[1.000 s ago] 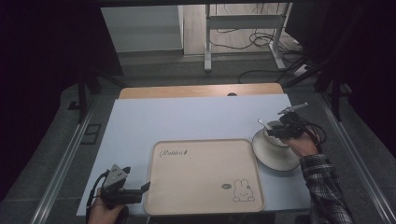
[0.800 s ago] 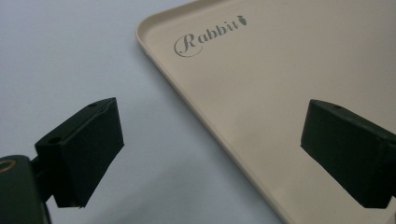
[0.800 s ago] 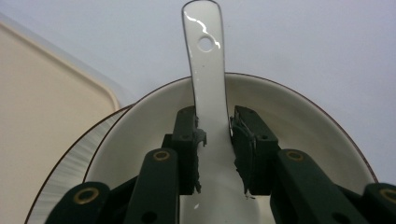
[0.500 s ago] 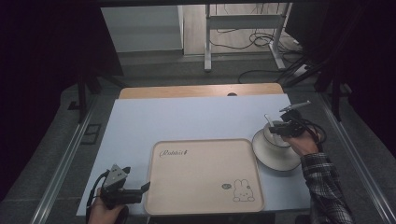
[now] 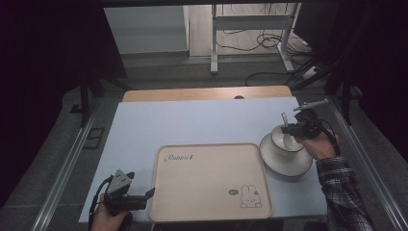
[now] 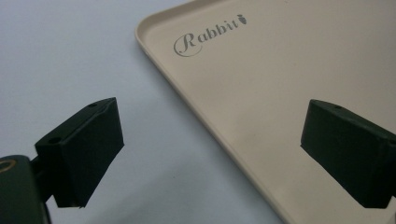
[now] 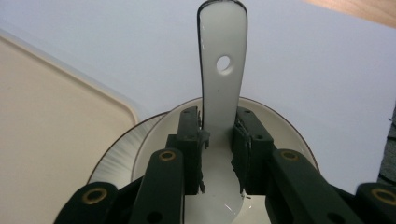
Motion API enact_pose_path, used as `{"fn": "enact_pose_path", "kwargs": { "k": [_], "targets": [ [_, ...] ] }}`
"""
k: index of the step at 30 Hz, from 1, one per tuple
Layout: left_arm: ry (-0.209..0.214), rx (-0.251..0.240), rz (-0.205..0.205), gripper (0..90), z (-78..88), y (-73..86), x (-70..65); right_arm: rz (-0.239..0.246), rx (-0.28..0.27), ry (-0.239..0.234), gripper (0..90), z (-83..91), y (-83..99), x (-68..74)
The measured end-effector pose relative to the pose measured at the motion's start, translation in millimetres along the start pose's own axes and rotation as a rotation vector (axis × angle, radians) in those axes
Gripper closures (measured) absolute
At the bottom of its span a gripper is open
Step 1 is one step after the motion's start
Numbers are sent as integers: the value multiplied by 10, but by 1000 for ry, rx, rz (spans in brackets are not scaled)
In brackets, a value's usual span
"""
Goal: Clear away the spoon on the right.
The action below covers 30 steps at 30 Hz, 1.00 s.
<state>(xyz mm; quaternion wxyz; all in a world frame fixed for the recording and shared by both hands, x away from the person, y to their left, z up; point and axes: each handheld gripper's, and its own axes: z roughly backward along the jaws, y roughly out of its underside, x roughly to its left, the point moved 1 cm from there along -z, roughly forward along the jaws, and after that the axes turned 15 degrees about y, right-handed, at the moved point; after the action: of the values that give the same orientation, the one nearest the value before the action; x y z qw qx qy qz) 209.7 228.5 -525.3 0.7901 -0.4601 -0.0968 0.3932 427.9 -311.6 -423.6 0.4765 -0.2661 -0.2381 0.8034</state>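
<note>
A beige tray (image 5: 207,173) with a rabbit print lies at the table's front middle. To its right a white bowl (image 5: 281,137) stands on a white plate (image 5: 281,163). A white spoon (image 7: 222,79) with a hole in its handle rests in the bowl, handle up. My right gripper (image 7: 217,135) is shut on the spoon just above the bowl (image 7: 275,126). My left gripper (image 5: 144,196) is held open at the tray's front left corner. In the left gripper view the tray's rim (image 6: 187,98) runs between the two fingers (image 6: 86,144), which hold nothing.
A pale blue mat (image 5: 192,120) covers the wooden table (image 5: 207,93). Metal rails (image 5: 72,159) run along both sides. Behind the table stand a frame (image 5: 214,43) and cables (image 5: 260,45) on the floor.
The right gripper with the spoon has shifted slightly toward the far side over the bowl. The left gripper has stayed at the tray's corner.
</note>
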Motion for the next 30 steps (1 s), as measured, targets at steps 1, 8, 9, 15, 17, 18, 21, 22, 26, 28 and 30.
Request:
{"fn": "enact_pose_path", "kwargs": {
  "k": [1, 8, 9, 15, 17, 18, 21, 22, 26, 28, 30],
  "targets": [
    [0, 1, -1, 55, 0, 0, 0, 5, -1, 2, 742, 63, -37, 14],
    [-1, 3, -4, 55, -1, -1, -3, 13, -9, -8, 745, 250, -156, 62],
    [-1, 4, -5, 55, -3, -1, -5, 13, -8, -11, 746, 283, -170, 78],
    [-2, 6, -6, 55, -5, -2, -7, 25, -8, -27, 749, 406, -194, 144],
    [-2, 6, -7, 56, -6, -2, -8, 40, -13, -32, 752, 479, -192, 196],
    [-3, 6, -8, 55, -7, -2, -9, 43, -12, -37, 754, 504, -188, 214],
    [-5, 10, -11, 55, -9, -4, -11, 53, -12, -47, 757, 557, -168, 264],
    [-5, 10, -11, 55, -9, -4, -12, 56, -11, -50, 759, 577, -158, 284],
    [-5, 11, -10, 55, -10, -4, -12, 61, -14, -66, 763, 647, -115, 356],
    [-5, 11, -10, 55, -10, -4, -11, 70, -18, -73, 764, 661, -102, 377],
    [-4, 12, -10, 55, -9, -5, -11, 74, -15, -80, 767, 697, -70, 443]
  ]
}}
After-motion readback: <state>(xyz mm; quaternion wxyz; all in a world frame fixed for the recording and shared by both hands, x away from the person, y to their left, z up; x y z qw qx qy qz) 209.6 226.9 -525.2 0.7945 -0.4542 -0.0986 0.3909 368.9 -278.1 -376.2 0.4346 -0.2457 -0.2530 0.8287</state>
